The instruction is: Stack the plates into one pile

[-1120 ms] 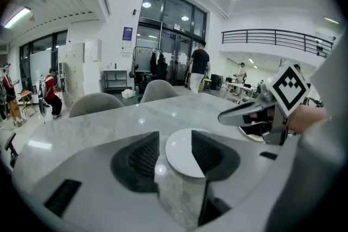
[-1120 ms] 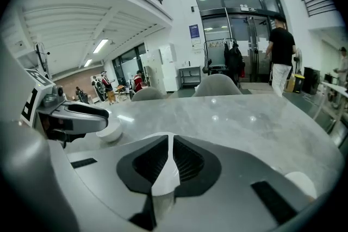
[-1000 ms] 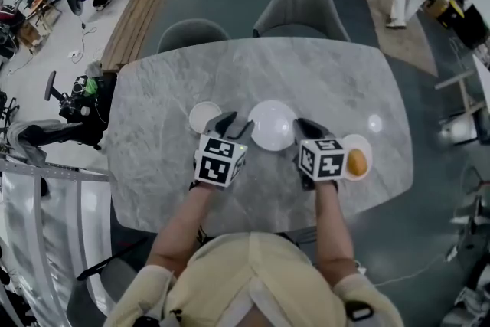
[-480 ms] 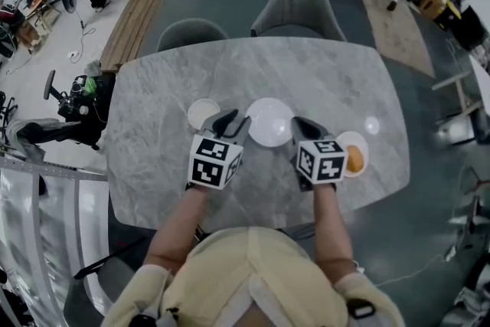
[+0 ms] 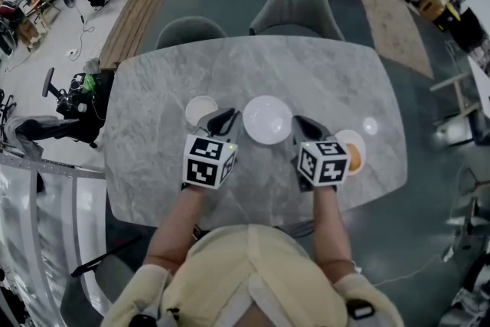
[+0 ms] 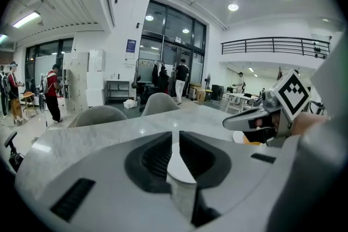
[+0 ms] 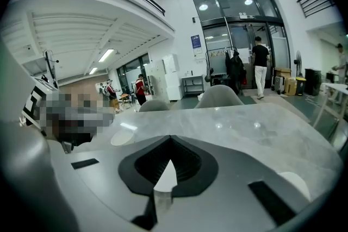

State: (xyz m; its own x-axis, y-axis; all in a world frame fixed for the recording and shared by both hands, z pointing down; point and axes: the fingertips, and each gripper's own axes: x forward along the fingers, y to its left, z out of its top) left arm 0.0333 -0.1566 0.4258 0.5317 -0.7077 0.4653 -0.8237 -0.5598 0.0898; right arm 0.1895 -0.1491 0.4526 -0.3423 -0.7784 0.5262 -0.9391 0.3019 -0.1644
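Near the middle of the head view, the big white plate (image 5: 267,119) is being pinched on both sides. Its left rim is being gripped by the left claw (image 5: 223,119), whose jaws have just been closing on it. Its right rim is being held by the right claw (image 5: 305,126), pressed tight. It is being flanked by a small plate (image 5: 200,109) at the left and a third plate (image 5: 356,153) at the right, on the marble counter (image 5: 306,73).

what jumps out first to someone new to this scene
Two marker-cubed grippers pinch opposite rims of the large white plate, central on the marble table: the left gripper has just been closing its jaws on the rim, the right gripper is shut on it. A small plate lies to its left, a third plate bearing something orange to its right.
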